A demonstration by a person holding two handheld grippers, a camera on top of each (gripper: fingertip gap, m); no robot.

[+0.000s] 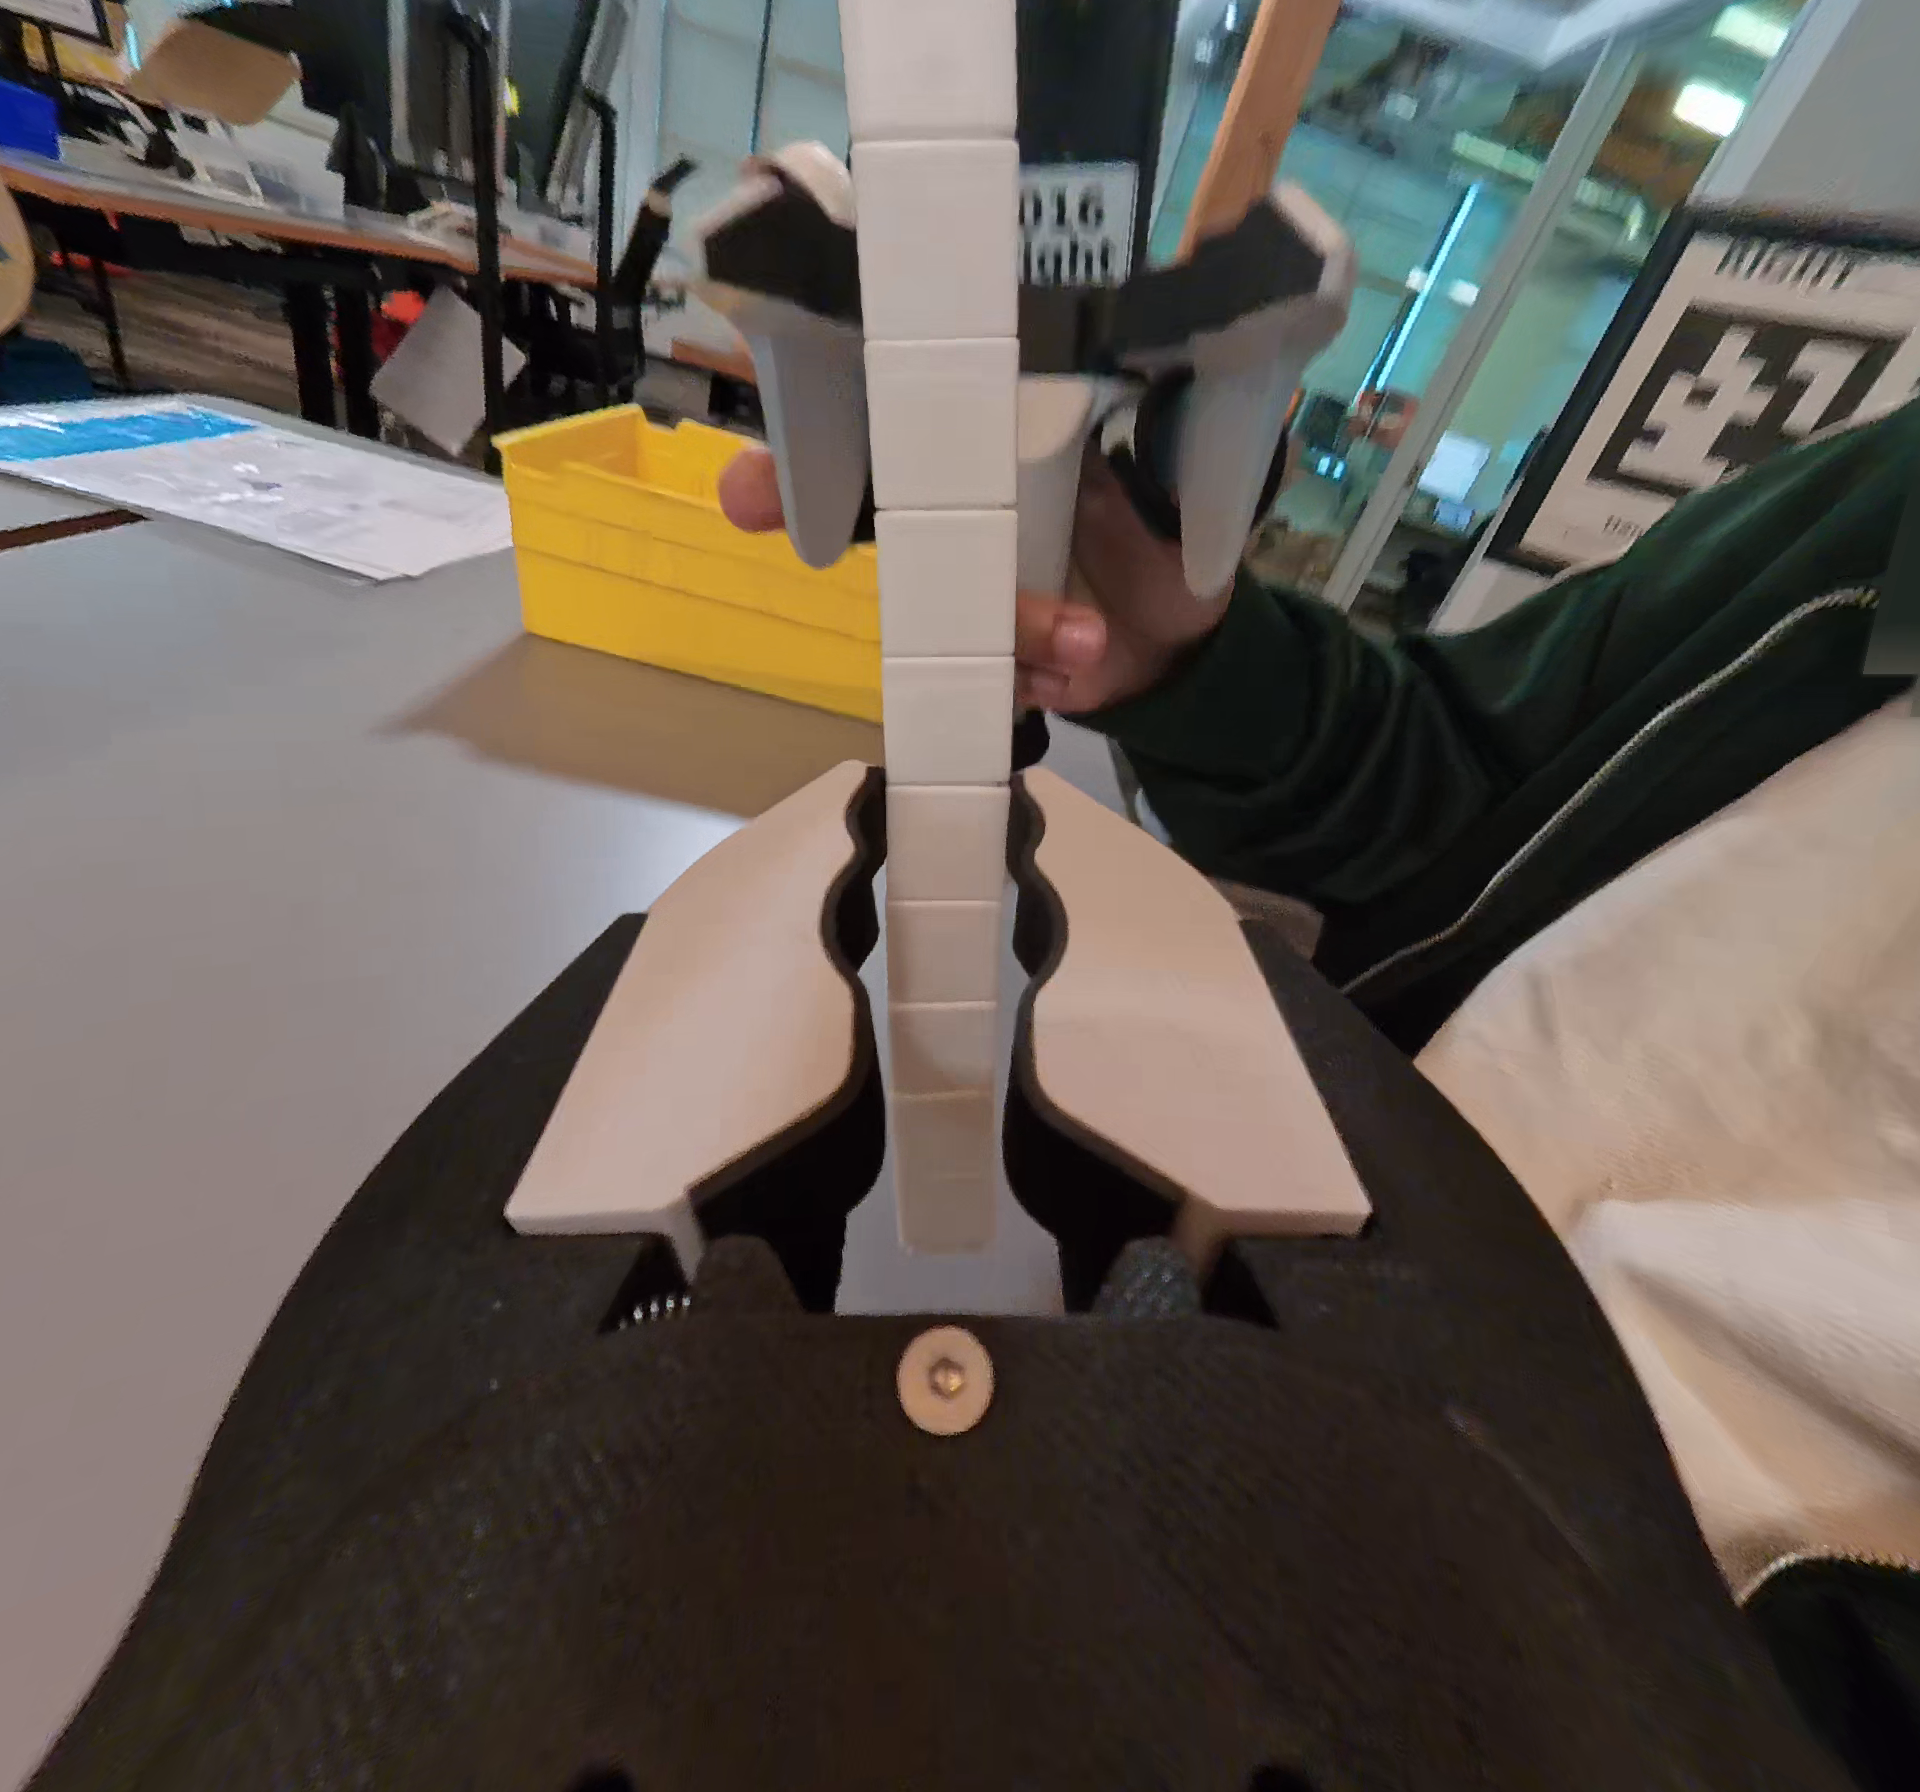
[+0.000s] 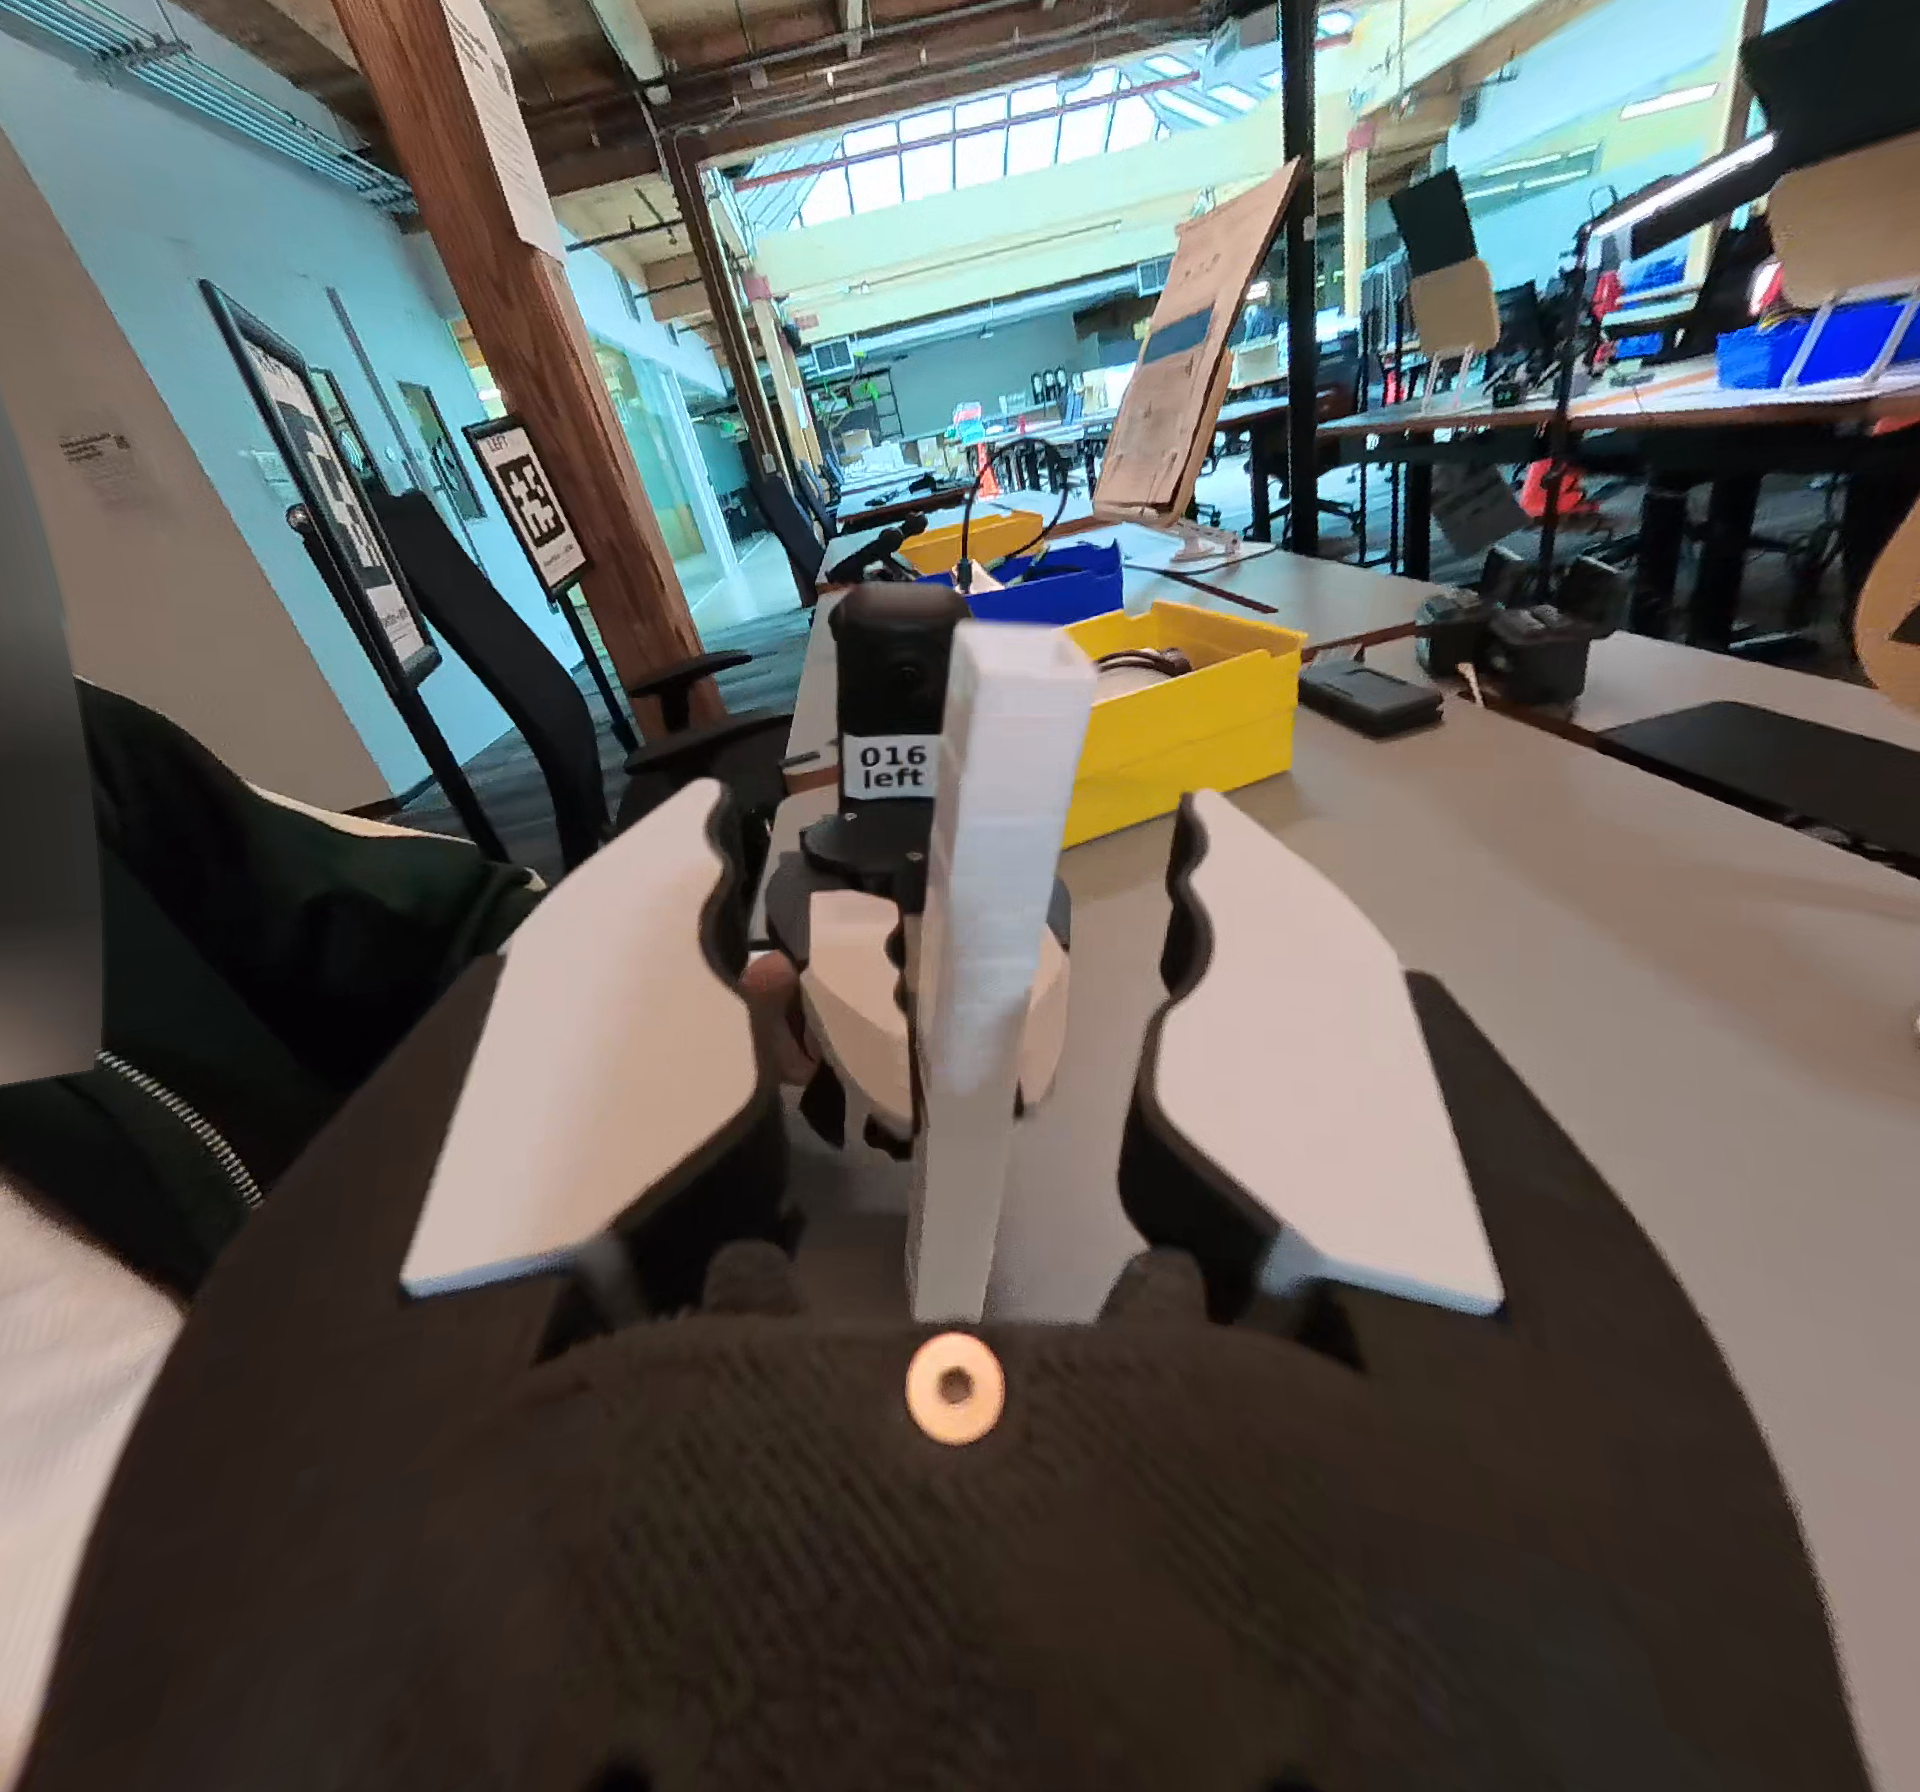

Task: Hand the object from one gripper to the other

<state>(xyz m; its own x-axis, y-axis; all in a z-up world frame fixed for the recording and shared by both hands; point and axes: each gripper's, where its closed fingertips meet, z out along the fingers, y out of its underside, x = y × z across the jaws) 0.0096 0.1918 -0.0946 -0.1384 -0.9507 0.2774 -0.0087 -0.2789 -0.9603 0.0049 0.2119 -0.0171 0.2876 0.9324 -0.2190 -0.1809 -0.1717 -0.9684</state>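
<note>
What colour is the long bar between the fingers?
White, with grooves across it; the bar shows best in the left wrist view.

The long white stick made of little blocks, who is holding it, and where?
The left gripper pinches the long white segmented bar near its lower end. The right gripper is open around it.

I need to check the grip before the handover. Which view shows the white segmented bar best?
The left wrist view: the white bar runs sharp and full length, its segments clear, between the left gripper fingers. The right wrist view shows it blurred and foreshortened, inside the open right gripper.
</note>
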